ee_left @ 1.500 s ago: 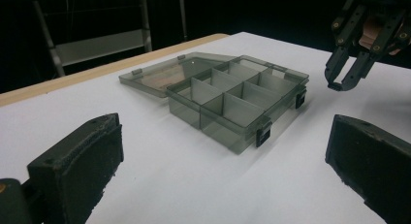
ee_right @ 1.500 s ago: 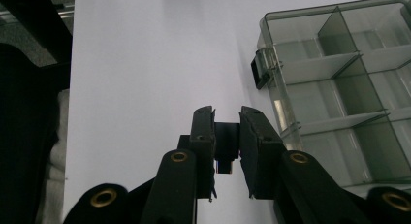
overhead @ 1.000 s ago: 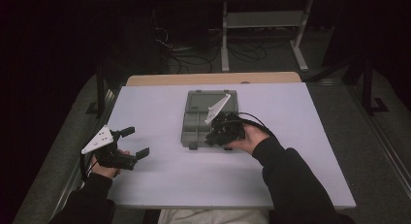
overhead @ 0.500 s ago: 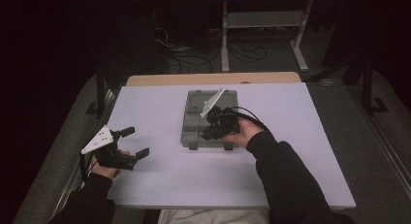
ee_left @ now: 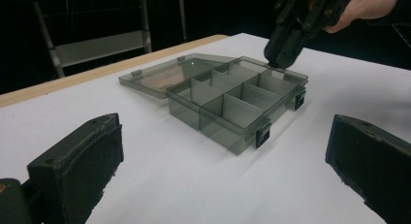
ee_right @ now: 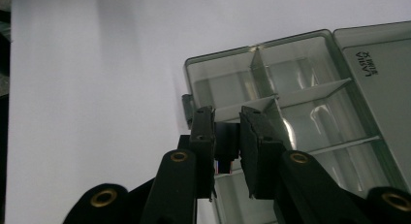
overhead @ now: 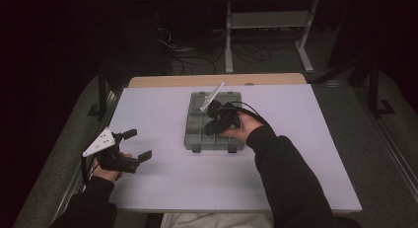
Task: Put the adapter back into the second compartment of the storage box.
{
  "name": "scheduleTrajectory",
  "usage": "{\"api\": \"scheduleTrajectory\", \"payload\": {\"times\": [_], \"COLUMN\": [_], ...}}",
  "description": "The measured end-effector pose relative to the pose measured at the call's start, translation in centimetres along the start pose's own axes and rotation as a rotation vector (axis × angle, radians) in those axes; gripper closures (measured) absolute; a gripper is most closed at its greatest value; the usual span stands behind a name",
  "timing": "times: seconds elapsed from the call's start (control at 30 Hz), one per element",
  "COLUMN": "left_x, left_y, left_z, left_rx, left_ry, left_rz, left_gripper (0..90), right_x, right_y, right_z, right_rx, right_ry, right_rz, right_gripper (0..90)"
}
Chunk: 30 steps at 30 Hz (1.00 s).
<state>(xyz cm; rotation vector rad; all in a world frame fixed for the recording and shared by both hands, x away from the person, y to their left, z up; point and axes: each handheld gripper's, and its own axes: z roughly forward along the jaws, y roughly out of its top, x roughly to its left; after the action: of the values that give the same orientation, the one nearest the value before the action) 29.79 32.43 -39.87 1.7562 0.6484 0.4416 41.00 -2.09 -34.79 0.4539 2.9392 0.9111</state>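
High view recorded the right gripper (overhead: pixel 213 125) poised over the grey compartment box (overhead: pixel 190 139), tips pointing down at the box's near-left part. The left gripper (overhead: pixel 139 144) sat low on the white table (overhead: pixel 162 188), well apart from the box.

Right gripper view showed that tool drawn narrow, with a small dark item (ee_right: pixel 227 144) pinched between the pads. Its identity could not be determined. Directly beyond the tips lay an end compartment and a divider. Left gripper view showed that tool's jaws spread wide with nothing between them; the box stood ahead of them and slightly right, its lid (ee_left: pixel 155 81) lying flat open on the far side.

Assessment: the step in hand appeared to be placing the item into a compartment. Good practice would be to centre the tips over one cell, clear of the divider, lower until just inside the walls, then open slowly. The box was light; the idle tool could steady it.

Count: one box, one lid, two black latches (ee_left: pixel 263 134) on its front wall, two grippers, one held item. At least six compartments were seen; a full count was not certain.
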Motion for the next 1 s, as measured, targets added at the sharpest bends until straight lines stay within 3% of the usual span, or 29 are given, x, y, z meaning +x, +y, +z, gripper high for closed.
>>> {"api": "scheduleTrajectory", "payload": {"times": [1.0], "left_x": [0.0], "left_y": [0.0], "left_z": [-0.1], "left_rx": [-0.005], "left_ry": [0.001], "left_rz": [-0.006], "left_gripper": [0.0], "right_x": [-4.3], "right_y": [2.4], "right_z": [2.1], "right_rx": [0.036], "right_ry": [-0.024], "right_rz": [0.096], "right_gripper": [75.6]}}
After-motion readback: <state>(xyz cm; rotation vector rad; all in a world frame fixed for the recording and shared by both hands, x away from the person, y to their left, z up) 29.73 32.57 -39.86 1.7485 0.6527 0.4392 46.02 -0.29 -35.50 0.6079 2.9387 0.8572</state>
